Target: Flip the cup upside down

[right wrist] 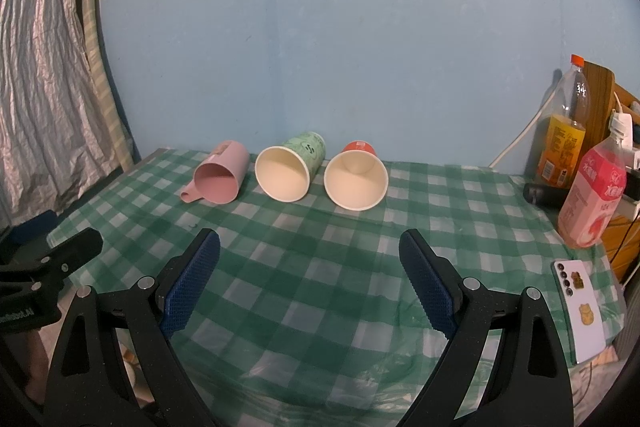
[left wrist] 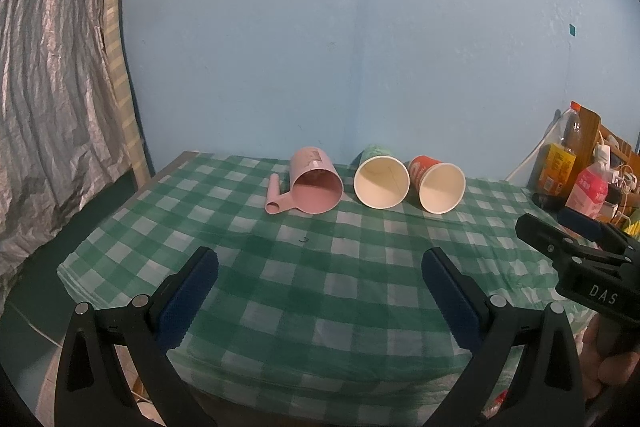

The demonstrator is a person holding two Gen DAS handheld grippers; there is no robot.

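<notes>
1. 3 cups lie on sides in a row at far edge of checked cloth, mouths twd cameras: pink mug, green cup, red cup.
2. L gripper: fingers wide, nothing held, well short of cups.
3. R gripper: wide too, nothing held.
4. Phone + bottles at right.

Left tool spread wide, right tool likewise, both empty

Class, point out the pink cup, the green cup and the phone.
pink cup [right wrist: 234,157], right wrist view, on its outer side wall.
green cup [right wrist: 310,149], right wrist view, on its printed side.
phone [right wrist: 580,311], right wrist view, on its back.
</notes>
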